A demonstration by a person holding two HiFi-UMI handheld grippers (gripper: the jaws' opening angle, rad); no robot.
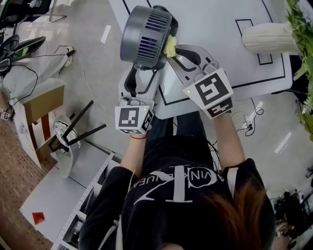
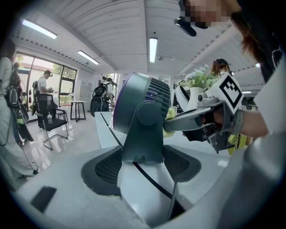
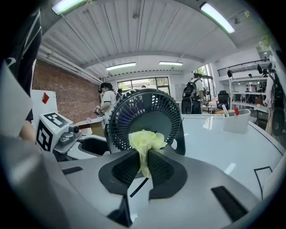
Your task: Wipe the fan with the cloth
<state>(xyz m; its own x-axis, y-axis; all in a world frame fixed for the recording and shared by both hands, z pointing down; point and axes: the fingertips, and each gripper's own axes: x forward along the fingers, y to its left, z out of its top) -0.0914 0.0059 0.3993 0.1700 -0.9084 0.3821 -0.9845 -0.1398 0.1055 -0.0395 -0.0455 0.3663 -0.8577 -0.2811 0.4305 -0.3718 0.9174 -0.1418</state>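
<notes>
A dark grey fan stands on the white table, its rear grille facing my right gripper. My left gripper is shut on the fan's stand, which fills the gap between its jaws. My right gripper is shut on a crumpled yellow cloth and presses it against the lower middle of the grille. In the right gripper view the cloth bulges out above the gripper. The left gripper view shows the cloth at the fan's back, with the right gripper reaching in.
A white pot with a green plant stands at the table's far right, and black tape lines mark the tabletop. A white container sits further back. On the floor to the left are a stool and a cardboard box. People stand in the background.
</notes>
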